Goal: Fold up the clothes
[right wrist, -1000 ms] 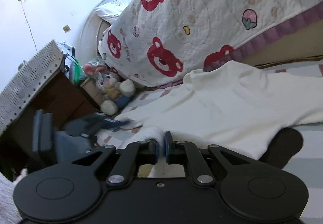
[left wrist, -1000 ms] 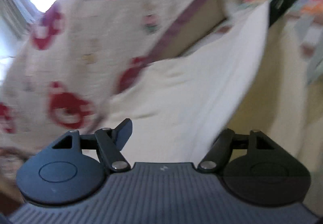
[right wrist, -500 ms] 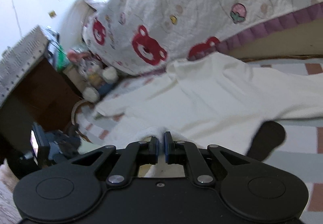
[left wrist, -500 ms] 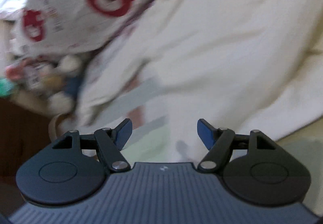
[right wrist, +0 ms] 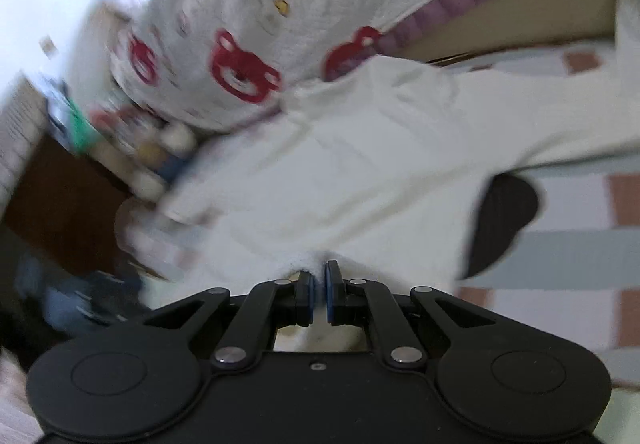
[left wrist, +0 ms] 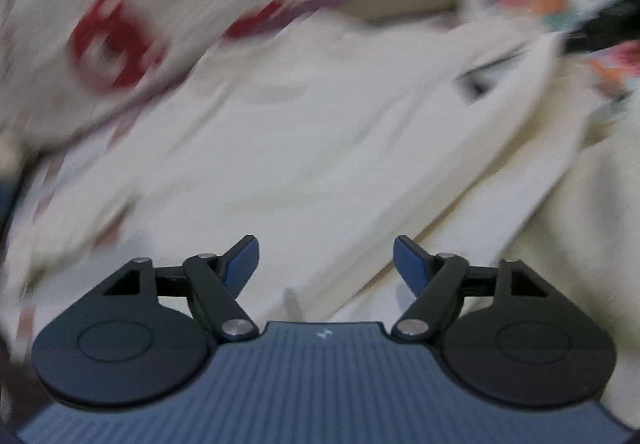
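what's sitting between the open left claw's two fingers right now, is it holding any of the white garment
Nothing is gripped. In the left wrist view the left claw is opening, its fingers apart above the white garment, which shows through the gap. Blur hides whether the tips touch it.

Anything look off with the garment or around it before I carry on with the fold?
Nothing damaged or spilled. The cream garment lies rumpled, its far edge against the bear-print quilt. Right gripper pinches its near edge; left gripper is opening, nothing between its jaws.
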The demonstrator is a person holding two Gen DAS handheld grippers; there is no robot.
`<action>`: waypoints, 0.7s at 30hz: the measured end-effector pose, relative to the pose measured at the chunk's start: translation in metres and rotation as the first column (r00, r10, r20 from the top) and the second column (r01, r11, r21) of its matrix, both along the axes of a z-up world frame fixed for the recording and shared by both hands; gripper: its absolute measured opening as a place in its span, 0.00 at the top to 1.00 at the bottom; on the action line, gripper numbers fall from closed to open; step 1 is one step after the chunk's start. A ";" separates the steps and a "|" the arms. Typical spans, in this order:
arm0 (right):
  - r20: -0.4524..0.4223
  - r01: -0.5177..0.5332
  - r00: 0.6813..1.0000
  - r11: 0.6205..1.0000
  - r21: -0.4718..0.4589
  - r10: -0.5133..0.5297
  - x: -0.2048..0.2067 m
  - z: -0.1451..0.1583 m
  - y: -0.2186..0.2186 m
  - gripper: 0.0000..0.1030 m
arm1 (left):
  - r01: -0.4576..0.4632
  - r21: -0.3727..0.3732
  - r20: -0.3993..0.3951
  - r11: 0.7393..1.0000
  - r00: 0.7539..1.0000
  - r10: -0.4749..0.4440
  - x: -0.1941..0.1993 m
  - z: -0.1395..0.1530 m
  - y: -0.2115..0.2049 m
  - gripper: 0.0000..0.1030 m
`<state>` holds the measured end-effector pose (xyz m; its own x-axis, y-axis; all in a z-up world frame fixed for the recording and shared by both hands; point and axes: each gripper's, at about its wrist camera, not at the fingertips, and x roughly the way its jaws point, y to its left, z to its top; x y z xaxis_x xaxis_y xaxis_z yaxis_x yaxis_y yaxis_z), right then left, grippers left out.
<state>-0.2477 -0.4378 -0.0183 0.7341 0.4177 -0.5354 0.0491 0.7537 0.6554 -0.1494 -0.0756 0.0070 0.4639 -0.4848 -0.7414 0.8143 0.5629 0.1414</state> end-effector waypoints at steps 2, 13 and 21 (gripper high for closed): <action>0.013 0.009 1.000 1.000 0.024 -0.009 0.000 0.004 0.002 0.93 | 0.070 0.004 0.041 0.998 0.997 -0.070 -0.013 0.002 -0.040 0.14; 0.019 0.033 0.999 0.994 0.106 -0.035 -0.001 0.007 0.000 0.93 | 0.048 0.041 0.056 0.998 0.997 -0.050 -0.022 -0.031 -0.133 0.14; 0.051 0.014 0.999 0.995 0.095 -0.019 0.000 0.010 0.005 0.93 | -0.205 0.249 0.366 0.947 0.925 0.105 -0.008 -0.048 -0.088 0.42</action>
<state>-0.2481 -0.4332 -0.0085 0.7671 0.4518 -0.4555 0.0255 0.6879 0.7253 -0.1578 -0.1641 -0.0412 0.7659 -0.1843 -0.6160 0.5923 0.5750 0.5644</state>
